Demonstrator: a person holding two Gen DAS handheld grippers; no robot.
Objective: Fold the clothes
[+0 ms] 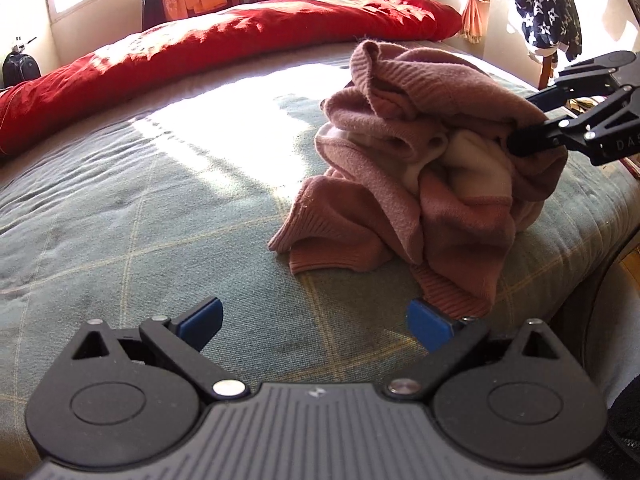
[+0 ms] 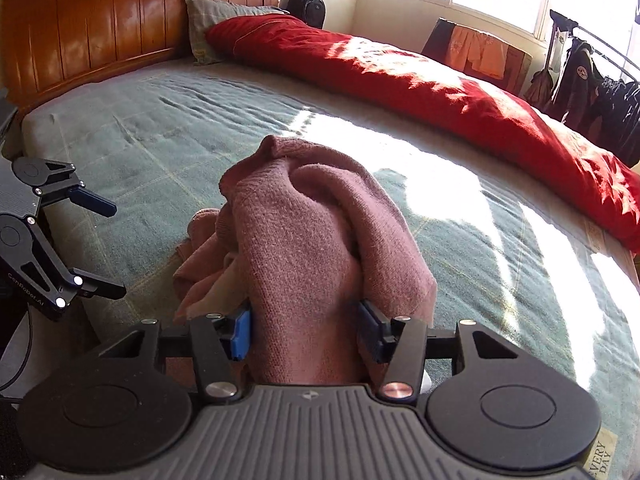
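**Bunched sweater in a thick pinch, left side unsupported**

Nearest to us in the right wrist view, the right gripper [image 2: 304,334] is clamped on a fat roll of the pink knit sweater [image 2: 312,236]; the blue pads [image 2: 240,334] press into several layers at once, not a single edge. We judge that this is the main hazard: a lift from here would likely raise the whole wad, and layers could slide out of so thick a bite, dropping the garment back in a tighter knot.

The left gripper [image 1: 316,326] hangs with its jaws spread and nothing between them, low at 6 o'clock in its own view, with one ribbed cuff or hem just beside its right pad. If it bites there without our finding a matching corner, we risk twisting the garment further.

The sweater lies crumpled near the bed's edge on the green checked bedspread [image 1: 120,208], at about 2 o'clock from the left gripper. It has no clear long axis now; the heap stands rather than lies, ribbed edges trailing toward 7 o'clock and a pale lining showing in the middle. Which end is collar we cannot tell.

Farther off, the red duvet [image 1: 240,36] runs along the far side, well apart.
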